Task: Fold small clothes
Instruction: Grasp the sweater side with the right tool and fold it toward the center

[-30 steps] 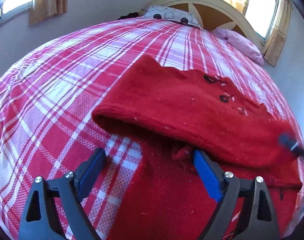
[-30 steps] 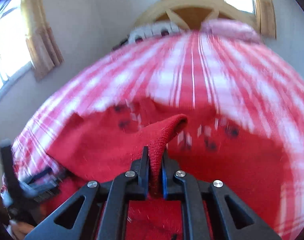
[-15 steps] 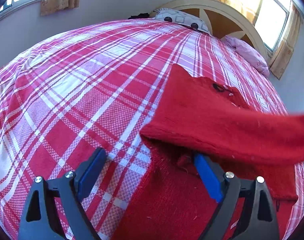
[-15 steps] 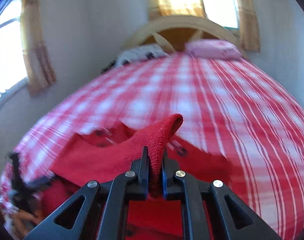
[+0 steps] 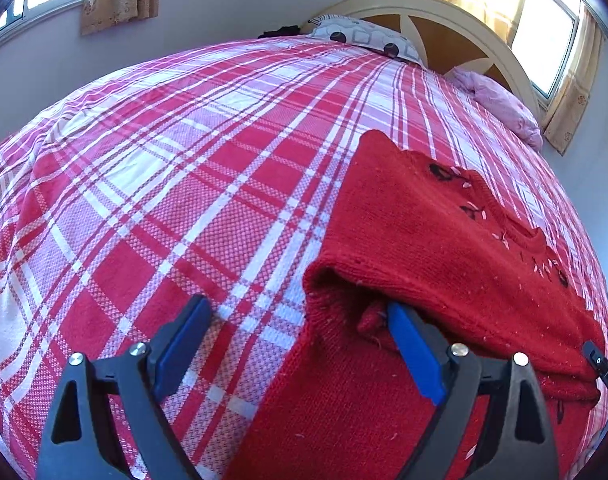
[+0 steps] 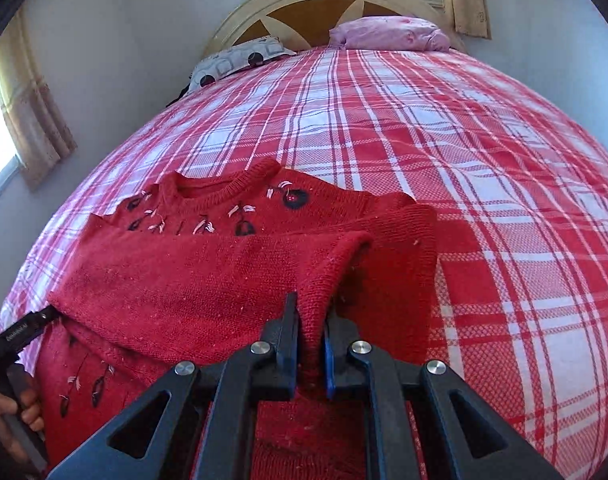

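1 sleeve now lies across the red sweater, carried over by the right tongs, which pinch its cuff. The left tongs stay spread at the fold; release looks next.

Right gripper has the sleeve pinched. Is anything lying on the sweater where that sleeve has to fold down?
Nothing visible. The right gripper is shut on the sleeve, which drapes across the sweater. Only the sweater's own knit lies below; the left gripper is open at its left edge.
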Available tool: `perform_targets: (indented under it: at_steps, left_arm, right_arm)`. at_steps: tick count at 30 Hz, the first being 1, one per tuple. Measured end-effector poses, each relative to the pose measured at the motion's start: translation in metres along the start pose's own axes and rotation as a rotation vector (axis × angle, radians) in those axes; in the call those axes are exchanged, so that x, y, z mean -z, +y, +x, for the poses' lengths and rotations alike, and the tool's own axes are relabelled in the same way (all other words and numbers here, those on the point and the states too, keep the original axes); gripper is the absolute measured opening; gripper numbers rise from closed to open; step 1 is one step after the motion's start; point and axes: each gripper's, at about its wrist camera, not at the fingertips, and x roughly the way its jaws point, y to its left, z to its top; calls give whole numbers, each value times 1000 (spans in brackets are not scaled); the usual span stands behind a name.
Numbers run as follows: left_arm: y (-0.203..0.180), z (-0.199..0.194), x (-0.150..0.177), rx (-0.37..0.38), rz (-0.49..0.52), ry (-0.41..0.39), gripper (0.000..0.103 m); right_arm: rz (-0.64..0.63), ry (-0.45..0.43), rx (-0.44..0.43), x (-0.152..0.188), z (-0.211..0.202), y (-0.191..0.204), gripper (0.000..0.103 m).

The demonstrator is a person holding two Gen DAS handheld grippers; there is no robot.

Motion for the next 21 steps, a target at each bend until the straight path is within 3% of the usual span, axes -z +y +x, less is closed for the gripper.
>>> perform_targets:
  at_steps: [4, 6, 8, 12, 15, 19, 21]
  left_arm:
    - [2, -4, 0, 20, 28, 8, 94]
    - [5, -13, 3, -21, 63, 2, 94]
    - [15, -27, 4, -82, 83, -26, 94]
    - [28, -56, -10, -49, 53, -125, 93]
    - [11, -59, -30, -11, 85, -174, 93]
    - [-31, -37, -41, 34, 191, -161, 93]
    - [-47, -20, -41, 3, 248, -160, 93]
  right_arm:
    - [80, 5, -37, 0, -16, -11, 16]
    - [106, -41, -13, 3, -35, -17, 19]
    - [89, -104, 60, 6, -55, -17, 19]
    - [-37, -173, 78, 0, -71, 7, 19]
    - [-118, -152, 51, -8, -59, 32, 19]
    - [-121, -68, 49, -11, -16, 43, 19]
    - [-98, 11, 79, -6, 11, 37, 19]
